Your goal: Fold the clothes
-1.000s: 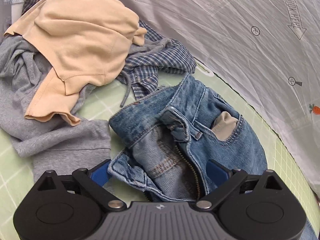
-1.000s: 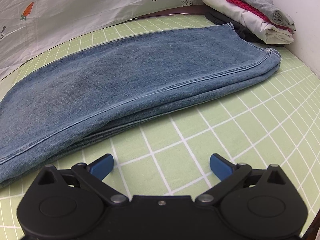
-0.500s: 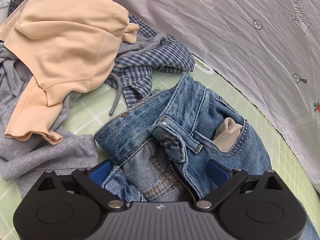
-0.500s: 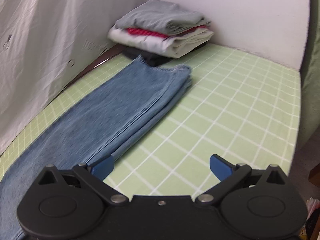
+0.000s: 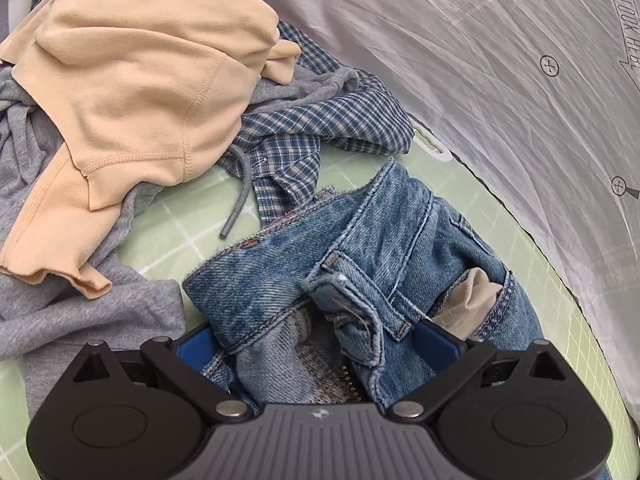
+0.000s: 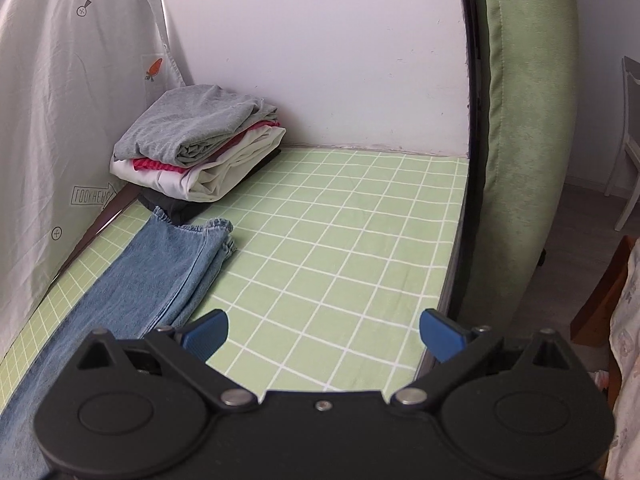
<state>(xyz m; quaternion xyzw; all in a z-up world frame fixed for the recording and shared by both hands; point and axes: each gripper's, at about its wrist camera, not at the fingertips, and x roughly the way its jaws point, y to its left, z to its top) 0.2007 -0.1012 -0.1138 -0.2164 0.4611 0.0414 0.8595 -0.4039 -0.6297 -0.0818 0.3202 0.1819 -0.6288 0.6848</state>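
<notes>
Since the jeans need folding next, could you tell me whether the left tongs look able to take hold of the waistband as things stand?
Probably yes: the left tongs stand open astride the bunched waistband, nothing covering it.

Jeans [image 5: 360, 264] waist lies between left tool [image 5: 316, 344] fingers, clothes pile [image 5: 132, 92] behind-left; legs reach folded stack [image 6: 200, 148] on bed [image 6: 340, 240].
</notes>
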